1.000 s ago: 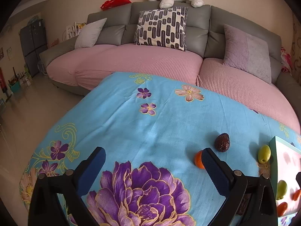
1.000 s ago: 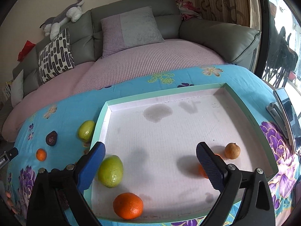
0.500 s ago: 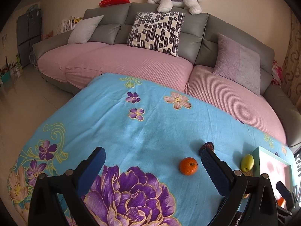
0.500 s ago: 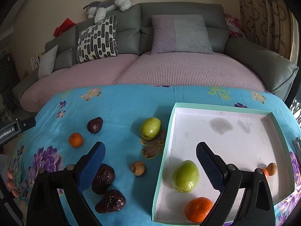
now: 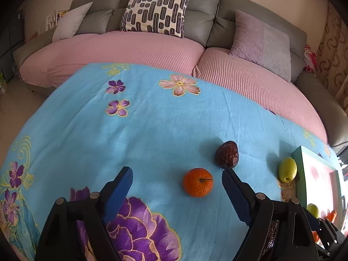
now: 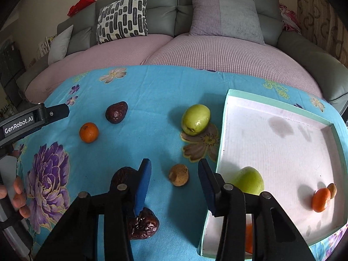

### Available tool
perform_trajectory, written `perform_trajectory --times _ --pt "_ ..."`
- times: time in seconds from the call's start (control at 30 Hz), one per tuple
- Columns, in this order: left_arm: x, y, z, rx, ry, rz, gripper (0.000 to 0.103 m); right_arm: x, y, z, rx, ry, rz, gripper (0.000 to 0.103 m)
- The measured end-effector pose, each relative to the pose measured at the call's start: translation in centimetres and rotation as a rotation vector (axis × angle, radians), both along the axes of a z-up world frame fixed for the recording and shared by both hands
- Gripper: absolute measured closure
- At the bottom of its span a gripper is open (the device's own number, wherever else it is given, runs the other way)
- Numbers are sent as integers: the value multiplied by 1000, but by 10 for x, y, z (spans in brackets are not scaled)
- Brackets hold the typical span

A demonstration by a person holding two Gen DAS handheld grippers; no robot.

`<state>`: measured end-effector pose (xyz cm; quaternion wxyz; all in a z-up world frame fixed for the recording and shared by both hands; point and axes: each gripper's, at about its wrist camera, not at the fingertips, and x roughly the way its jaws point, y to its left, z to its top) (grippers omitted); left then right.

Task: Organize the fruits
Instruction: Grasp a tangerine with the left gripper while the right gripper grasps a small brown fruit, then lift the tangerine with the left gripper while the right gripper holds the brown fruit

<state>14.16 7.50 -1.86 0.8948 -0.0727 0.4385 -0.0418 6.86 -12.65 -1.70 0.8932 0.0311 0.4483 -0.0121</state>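
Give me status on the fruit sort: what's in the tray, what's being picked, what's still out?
Done: the tray holds a green fruit, an orange and a small brown fruit.
In hand: nothing gripped. The right gripper is open around a brown fruit; the left gripper is open by the loose orange.
Left: that orange, a green fruit and three dates on the cloth.

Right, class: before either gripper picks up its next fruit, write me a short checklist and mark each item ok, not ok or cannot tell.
1. Left gripper open: ok.
2. Mandarin between its fingers: ok.
3. Right gripper open: ok.
4. Small brown fruit between its fingers: ok.
5. Tray has free space: ok.
6. Fingers low enough to grip: cannot tell.
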Motion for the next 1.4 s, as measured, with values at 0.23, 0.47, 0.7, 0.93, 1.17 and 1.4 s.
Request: perform_trajectory --times 0.23,0.47,0.7,0.93,1.17,1.4 --pt "6 -9 -15 -20 41 -34 40 2 0 -9 -4 41 3 70" --pt "8 -13 -19 -45 59 -60 58 5 2 -14 -24 62 -1 78" --pt "8 -19 -16 -44 53 -73 68 5 2 -13 -28 63 3 80" --pt "-1 -21 3 -57 9 -81 69 3 0 -9 -14 49 6 80" --pt "-13 -28 31 -63 -59 -110 69 -4 -4 8 -5 -14 -1 89" --pt "-17 -31 29 -47 -41 -109 69 -6 -8 12 8 -18 0 92"
